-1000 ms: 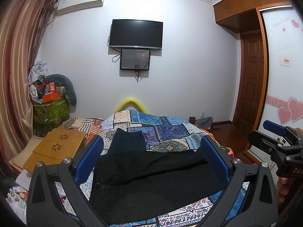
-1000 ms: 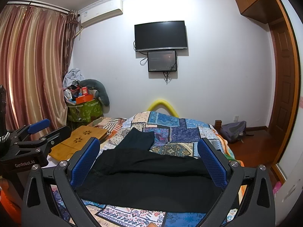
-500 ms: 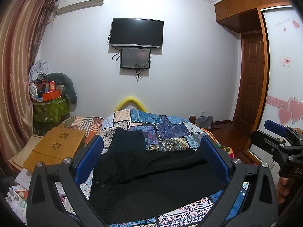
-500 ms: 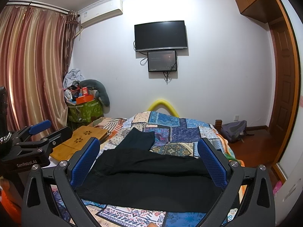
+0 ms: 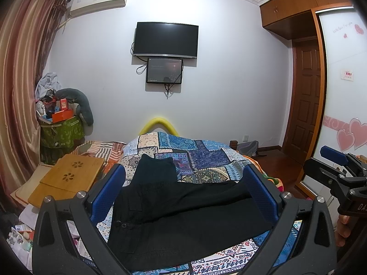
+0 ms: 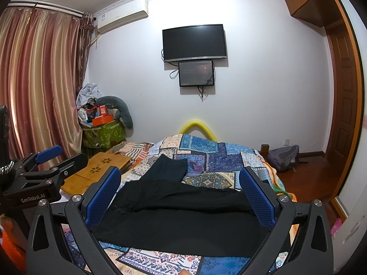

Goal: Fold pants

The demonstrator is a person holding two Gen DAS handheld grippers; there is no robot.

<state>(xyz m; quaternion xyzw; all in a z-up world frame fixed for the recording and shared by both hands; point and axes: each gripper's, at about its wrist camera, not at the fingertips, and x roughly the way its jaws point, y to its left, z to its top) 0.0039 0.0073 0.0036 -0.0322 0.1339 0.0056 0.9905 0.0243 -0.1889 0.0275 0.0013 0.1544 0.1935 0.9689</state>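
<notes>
Black pants (image 5: 183,215) lie spread on a bed with a patchwork quilt (image 5: 201,155), waist at the left, one leg running right and another part lying toward the far side. They also show in the right wrist view (image 6: 181,215). My left gripper (image 5: 183,192) is open and empty, held above the near edge of the pants. My right gripper (image 6: 180,194) is open and empty, held above them too. Each gripper shows at the other view's edge.
A bamboo lap table (image 5: 68,178) lies left of the bed. A green bin piled with clutter (image 5: 62,133) stands in the far left corner by the curtain. A backpack (image 6: 283,157) sits on the wooden floor at right, near the door (image 5: 305,105).
Both views shifted very slightly. The pants have not moved and both grippers stay open.
</notes>
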